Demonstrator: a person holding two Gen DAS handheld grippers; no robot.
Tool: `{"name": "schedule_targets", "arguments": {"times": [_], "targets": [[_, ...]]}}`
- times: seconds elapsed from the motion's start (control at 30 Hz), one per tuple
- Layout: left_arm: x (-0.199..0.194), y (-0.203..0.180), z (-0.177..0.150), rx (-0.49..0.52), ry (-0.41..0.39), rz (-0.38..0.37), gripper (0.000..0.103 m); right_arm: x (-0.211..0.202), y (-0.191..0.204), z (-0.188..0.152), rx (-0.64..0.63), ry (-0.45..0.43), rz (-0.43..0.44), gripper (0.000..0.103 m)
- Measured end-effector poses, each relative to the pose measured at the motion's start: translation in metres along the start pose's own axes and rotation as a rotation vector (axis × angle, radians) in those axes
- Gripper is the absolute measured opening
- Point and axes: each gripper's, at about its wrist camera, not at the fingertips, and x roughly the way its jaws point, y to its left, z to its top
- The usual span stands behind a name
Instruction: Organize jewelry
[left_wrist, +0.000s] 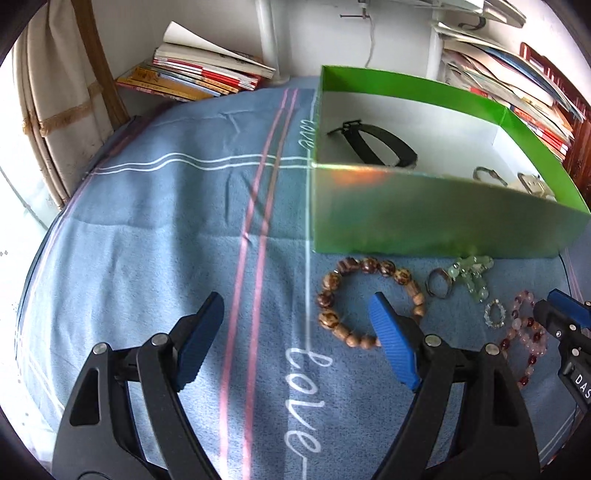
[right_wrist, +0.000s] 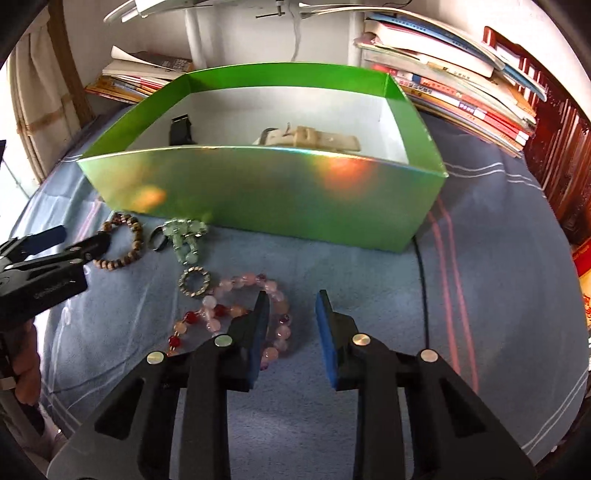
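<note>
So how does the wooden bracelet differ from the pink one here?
The wooden bracelet has brown, opaque beads; the pink bracelet has translucent pink beads with a few red ones. The wooden bracelet lies as one open ring, while the pink bracelet lies looped over itself. The wooden bracelet sits by the left gripper, the pink bracelet by the right gripper. Both lie on the blue cloth, outside the green box.

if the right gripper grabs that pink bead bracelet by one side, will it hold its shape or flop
Probably flop: the pink bead bracelet lies in a loose, uneven loop on the blue cloth, which suggests separate beads on a string. The round, glossy beads may slip between the right gripper pads. It looks fairly light, so it should lift easily.
</note>
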Motion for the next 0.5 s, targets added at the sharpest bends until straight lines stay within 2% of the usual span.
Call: {"name": "schedule_targets", "arguments": {"times": [0.17,0.27,0.33,0.4,0.5], "targets": [[0.003,-0.01,-0.003,0.036,0.008,-0.015,0.08,-0.002,-0.002,0.0,0.005,0.013,-0.049,0.028],[0.001,-0.012,-0.006,0.046,0.004,-0.038,0.079,-0.004,-0.01,-0.002,0.023,0.008,-0.089,0.018],[0.002,-0.013,-0.009,0.05,0.016,-0.089,0.072,-0.008,-0.021,-0.002,0.052,0.01,-0.116,0.018],[-0.001,-0.016,-0.013,0.062,0.022,-0.14,0.071,-0.011,-0.031,-0.003,0.078,0.012,-0.154,0.018],[-0.01,-0.033,-0.022,0.152,0.029,-0.197,0.071,-0.012,-0.039,-0.006,0.092,0.026,-0.169,0.018]]}}
